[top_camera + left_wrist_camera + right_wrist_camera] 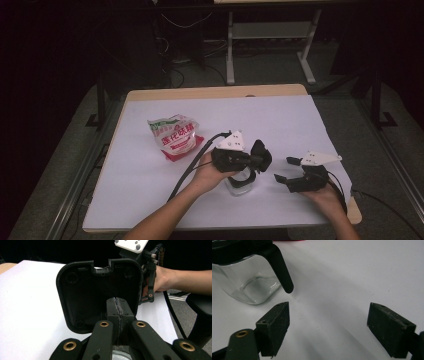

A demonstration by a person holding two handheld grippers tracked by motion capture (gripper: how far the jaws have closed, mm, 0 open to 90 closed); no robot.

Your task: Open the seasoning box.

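Note:
A clear square glass jar (239, 186) (249, 287) stands on the white table (280, 120) near the front. Its black hinged lid (262, 155) (82, 295) stands flipped up. My left gripper (252, 161) (117, 308) hovers over the jar, jaws shut, tips against the lid's inner face; whether a thin part is pinched I cannot tell. My right gripper (284, 169) (328, 315) rests open just right of the jar, nothing between its pads. A black lid tab (280, 270) hangs down beside the glass.
A white and red printed bag (176, 136) lies left of centre on the table. Cables trail from both grippers toward the front edge. The other hand with the right gripper (147, 277) is seen beyond the lid. Table legs and wires stand behind the table.

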